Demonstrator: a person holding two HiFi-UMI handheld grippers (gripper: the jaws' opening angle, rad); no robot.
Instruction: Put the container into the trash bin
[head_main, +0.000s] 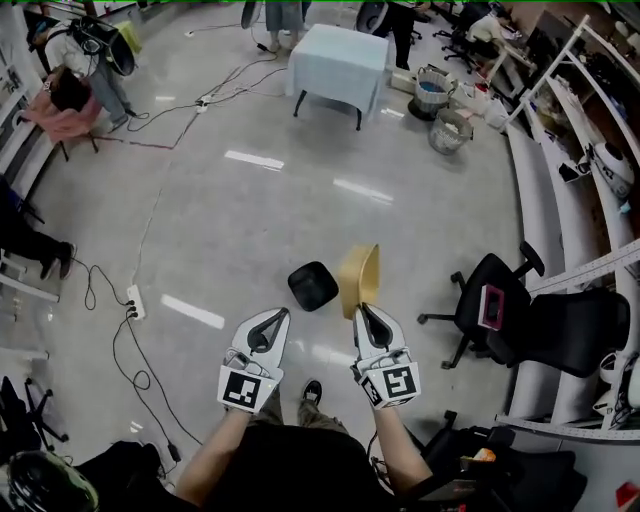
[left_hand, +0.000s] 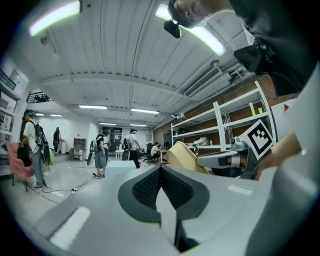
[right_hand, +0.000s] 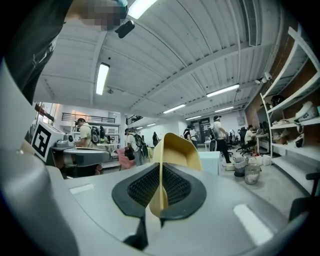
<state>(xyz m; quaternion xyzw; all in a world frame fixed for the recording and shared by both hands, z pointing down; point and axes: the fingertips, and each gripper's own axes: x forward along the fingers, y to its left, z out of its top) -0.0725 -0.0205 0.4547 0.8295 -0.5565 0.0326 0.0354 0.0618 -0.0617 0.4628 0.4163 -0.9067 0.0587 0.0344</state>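
Clamping one thin wall of the tan container (head_main: 360, 272), the right gripper (head_main: 362, 308) has its jaws nearly together and carries it on edge, long axis running straight ahead of the right gripper. The left gripper (head_main: 278, 318), just left of the right gripper, is closed and empty. A black bin (head_main: 312, 285), likely the target, sits on the floor just ahead-left of the right gripper, about midway between both hands.

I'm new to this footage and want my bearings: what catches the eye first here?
The tan container, pinched by its rim in the right hand-held gripper, stands out at the head view's centre. The left hand-held gripper is shut and empty beside it, and a black square object lies on the floor ahead.
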